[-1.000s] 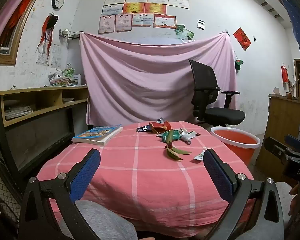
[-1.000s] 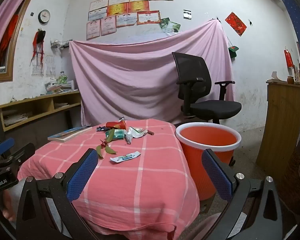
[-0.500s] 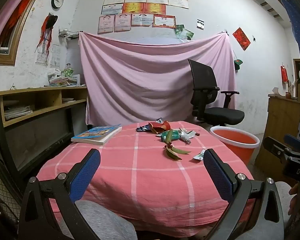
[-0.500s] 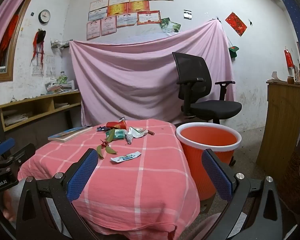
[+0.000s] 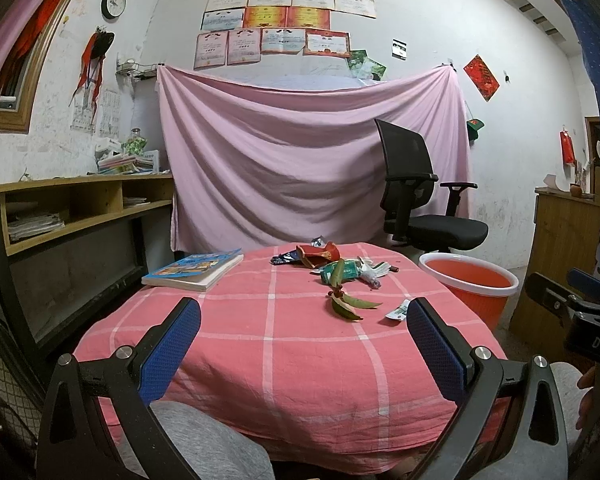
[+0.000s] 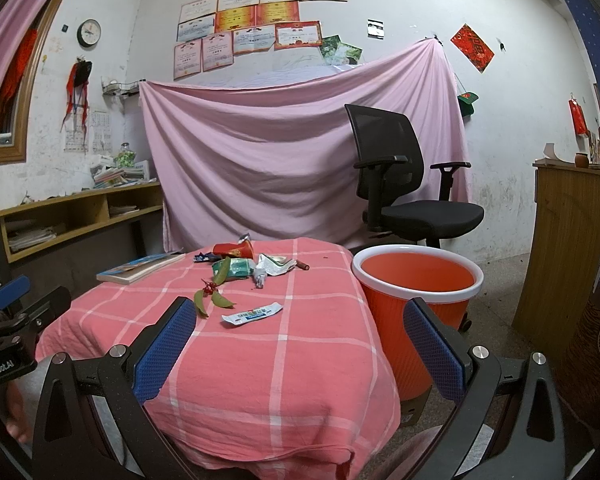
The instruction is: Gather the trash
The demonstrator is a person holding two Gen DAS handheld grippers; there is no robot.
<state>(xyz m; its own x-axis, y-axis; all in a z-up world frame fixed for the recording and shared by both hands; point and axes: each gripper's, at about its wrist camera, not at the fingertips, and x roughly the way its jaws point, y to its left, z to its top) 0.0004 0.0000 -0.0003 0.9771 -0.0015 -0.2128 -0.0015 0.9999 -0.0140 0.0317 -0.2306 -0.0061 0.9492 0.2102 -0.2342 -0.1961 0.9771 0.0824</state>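
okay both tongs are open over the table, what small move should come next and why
Probably reach the right tongs forward to the wrapper. It lies flat, nearest of the trash and apart from the pile, beside the bucket. Both tongs are open and empty.

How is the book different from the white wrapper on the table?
The book is thick and big; the wrapper is thin and small. The book lies at the table's far left edge; the wrapper lies nearer the orange bin. The book is neat and colourful; the wrapper is crinkled and mostly white. Both lie flat on the pink cloth.
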